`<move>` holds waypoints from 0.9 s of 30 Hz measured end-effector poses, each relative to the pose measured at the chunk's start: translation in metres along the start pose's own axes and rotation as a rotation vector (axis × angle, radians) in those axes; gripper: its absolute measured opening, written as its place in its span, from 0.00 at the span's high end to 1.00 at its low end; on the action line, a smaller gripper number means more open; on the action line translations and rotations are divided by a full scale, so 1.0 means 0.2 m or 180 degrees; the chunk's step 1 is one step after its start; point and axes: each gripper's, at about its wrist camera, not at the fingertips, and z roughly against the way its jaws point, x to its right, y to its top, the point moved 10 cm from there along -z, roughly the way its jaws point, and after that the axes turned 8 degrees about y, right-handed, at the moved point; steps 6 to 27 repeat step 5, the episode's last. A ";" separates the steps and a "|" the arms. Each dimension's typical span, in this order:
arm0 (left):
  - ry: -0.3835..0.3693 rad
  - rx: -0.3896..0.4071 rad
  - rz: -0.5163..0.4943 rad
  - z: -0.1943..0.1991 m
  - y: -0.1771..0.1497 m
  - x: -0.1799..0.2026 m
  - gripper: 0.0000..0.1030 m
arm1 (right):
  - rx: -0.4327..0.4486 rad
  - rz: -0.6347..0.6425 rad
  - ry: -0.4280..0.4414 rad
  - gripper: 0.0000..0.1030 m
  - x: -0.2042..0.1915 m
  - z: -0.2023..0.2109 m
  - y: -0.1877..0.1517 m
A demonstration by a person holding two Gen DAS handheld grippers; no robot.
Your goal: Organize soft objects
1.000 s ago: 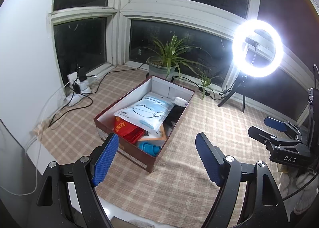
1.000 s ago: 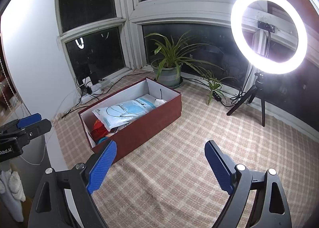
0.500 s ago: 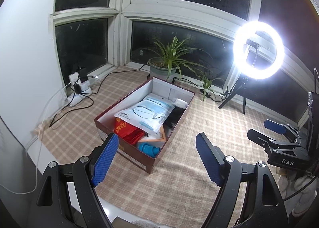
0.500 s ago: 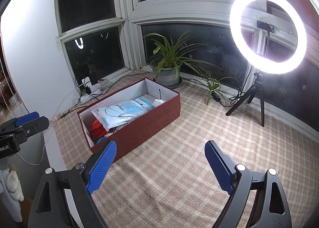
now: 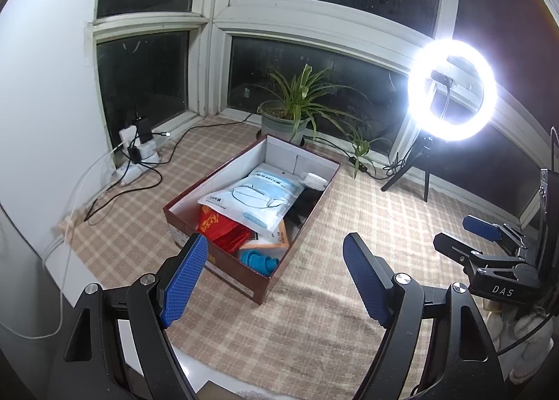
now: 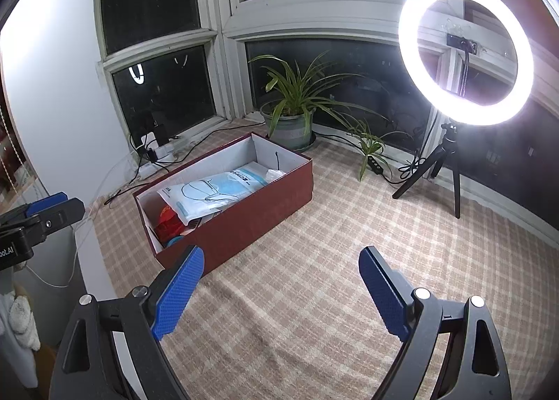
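The red box (image 5: 223,262) lay on the checked cloth (image 5: 314,312), its long axis running from the near corner toward the potted plant (image 5: 297,110). A mask packet (image 5: 258,197) lay lengthwise inside. The left hand-held gripper (image 5: 272,277) and the right hand-held gripper (image 6: 279,288) were both spread wide, holding nothing.

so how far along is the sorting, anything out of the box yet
Nothing looks done: the mask pack, red fabric and blue item all lie inside the red box, and the checked cloth around it holds no sorted item. Nothing is in hand: left gripper and right gripper are open and empty, short of the box. All the picking and placing remains.
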 end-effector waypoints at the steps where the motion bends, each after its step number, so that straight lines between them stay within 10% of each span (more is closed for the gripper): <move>1: 0.0001 0.0018 -0.0001 0.00 0.00 0.00 0.22 | -0.0001 -0.0002 -0.0001 0.15 0.00 0.00 0.00; 27: 0.0019 0.0023 0.0005 0.00 0.00 0.00 0.22 | -0.0003 -0.0027 -0.0004 0.15 0.01 0.01 -0.01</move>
